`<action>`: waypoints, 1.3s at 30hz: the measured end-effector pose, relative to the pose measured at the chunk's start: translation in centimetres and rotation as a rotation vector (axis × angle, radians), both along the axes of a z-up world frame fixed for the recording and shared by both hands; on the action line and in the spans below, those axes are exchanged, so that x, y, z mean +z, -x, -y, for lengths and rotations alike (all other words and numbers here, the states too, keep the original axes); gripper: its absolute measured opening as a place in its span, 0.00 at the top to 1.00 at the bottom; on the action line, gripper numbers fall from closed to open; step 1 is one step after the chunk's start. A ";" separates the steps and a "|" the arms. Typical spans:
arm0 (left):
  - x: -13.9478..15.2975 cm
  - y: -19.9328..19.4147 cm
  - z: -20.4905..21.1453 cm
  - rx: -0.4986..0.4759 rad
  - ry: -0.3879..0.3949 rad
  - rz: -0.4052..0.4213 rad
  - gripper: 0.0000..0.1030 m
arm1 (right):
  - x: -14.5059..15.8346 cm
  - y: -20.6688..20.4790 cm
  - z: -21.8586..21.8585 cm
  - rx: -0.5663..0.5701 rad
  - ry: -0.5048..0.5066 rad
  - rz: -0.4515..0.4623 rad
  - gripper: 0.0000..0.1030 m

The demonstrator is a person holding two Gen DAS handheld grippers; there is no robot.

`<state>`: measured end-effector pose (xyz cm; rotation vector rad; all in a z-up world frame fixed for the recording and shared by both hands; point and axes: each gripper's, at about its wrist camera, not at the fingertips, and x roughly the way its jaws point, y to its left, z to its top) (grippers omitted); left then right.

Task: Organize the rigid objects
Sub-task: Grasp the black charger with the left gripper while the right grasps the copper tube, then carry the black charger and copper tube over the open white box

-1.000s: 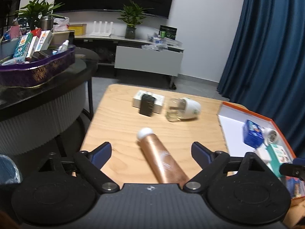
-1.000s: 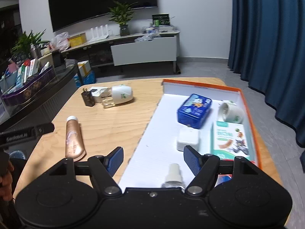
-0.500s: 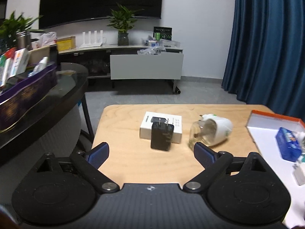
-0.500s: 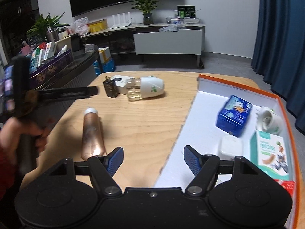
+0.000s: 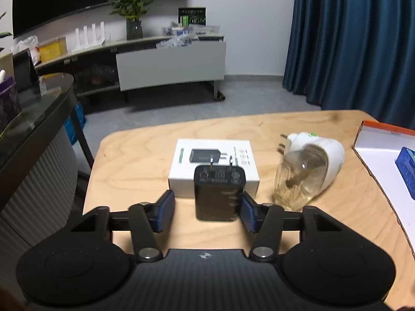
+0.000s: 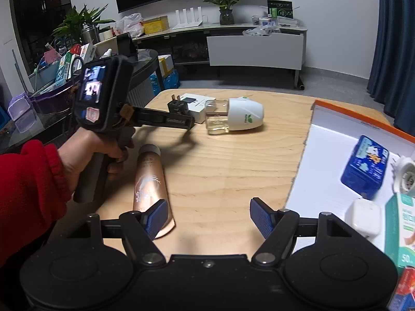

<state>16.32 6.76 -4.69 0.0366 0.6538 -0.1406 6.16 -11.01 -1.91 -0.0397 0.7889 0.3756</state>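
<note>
A black plug adapter [image 5: 219, 194] stands on the wooden table [image 5: 135, 160] in front of its white box [image 5: 214, 164]. My left gripper [image 5: 206, 211] is open around the adapter, with the right pad close to its side and a gap on the left. It also shows in the right wrist view [image 6: 190, 121]. A white plug-in vaporizer with a glass bottle [image 5: 308, 168] lies to the right. A copper tube [image 6: 150, 189] lies near my right gripper [image 6: 207, 217], which is open and empty above the table. The orange-rimmed white tray [image 6: 324, 160] holds a blue tin [image 6: 365, 167] and boxes.
A dark glass side table [image 5: 39, 114] with a purple box of items stands to the left. A TV cabinet [image 5: 171, 62] with plants stands at the back wall. Blue curtains [image 5: 358, 44] hang on the right.
My left gripper has moved forward past the copper tube to the black adapter and its fingers have narrowed around it. My right gripper has shifted left, away from the tray.
</note>
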 end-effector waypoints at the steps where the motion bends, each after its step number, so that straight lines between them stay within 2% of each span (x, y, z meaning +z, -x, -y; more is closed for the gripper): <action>1: 0.1 0.0 -0.1 -0.007 0.010 0.004 0.65 | -0.1 -0.2 -0.2 0.004 -0.001 -0.005 0.19; 9: 1.6 2.5 -1.2 -0.003 0.054 0.044 0.65 | -1.2 -2.3 -3.4 0.081 -0.021 -0.051 0.19; 18: 3.9 7.1 -4.6 0.110 0.111 0.059 0.65 | -3.0 -5.9 -8.7 0.160 0.013 -0.070 0.20; 19: 4.0 7.5 -4.7 0.120 0.112 0.059 0.65 | -3.3 -6.3 -9.3 0.164 0.023 -0.073 0.22; 21: 4.0 8.2 -4.9 0.136 0.127 0.057 0.65 | -3.8 -6.6 -10.3 0.176 0.053 -0.062 0.39; 23: 4.0 8.8 -4.8 0.146 0.128 0.054 0.65 | -4.0 -6.2 -11.1 0.180 0.099 -0.014 0.56; 29: 4.6 10.3 -4.3 0.147 0.152 0.057 0.65 | -3.0 -4.9 -9.7 0.114 0.080 0.009 0.57; 39: 7.0 12.9 -0.2 0.077 0.169 0.111 0.65 | 3.0 -0.3 -2.0 -0.051 -0.057 0.131 0.57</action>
